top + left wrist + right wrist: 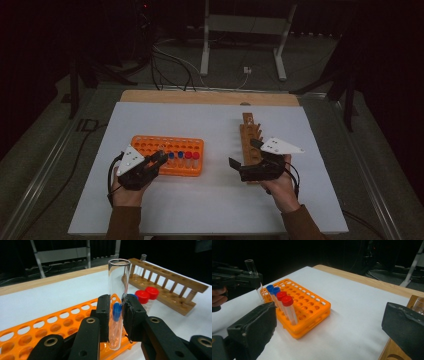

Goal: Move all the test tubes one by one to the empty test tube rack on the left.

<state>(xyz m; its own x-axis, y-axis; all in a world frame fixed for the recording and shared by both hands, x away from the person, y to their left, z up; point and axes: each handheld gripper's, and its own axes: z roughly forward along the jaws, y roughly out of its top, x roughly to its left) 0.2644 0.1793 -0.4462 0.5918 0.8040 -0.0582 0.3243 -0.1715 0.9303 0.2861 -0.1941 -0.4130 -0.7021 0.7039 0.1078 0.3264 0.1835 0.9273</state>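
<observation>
- The white table (210, 200) fills the middle of the high view, a bare wooden strip along its far edge.
- The orange rack (150, 146) lies left of centre in that view. It has many round holes, most of them vacant.
- The wooden rack (248, 131) stands right of centre and runs up the frame, well apart from the orange one. In the left gripper view it sits at the upper right, with 1 clear tube standing at its far end.
- The right gripper (246, 161) rests at the near end of the wooden rack. Its jaws stand wide apart with nothing between them, as the right gripper view shows along its lower corners.
- The left gripper (161, 157) sits at the near edge of the orange rack, clenched on the glass tube (118, 290).
- That tube is uncapped, upright, pinched near its lower half, its bottom tip just over the rack's near edge.
- 2 red-capped tubes (287, 308) and 2 blue-capped tubes (272, 291) stand in a row at the rack's right end.
</observation>
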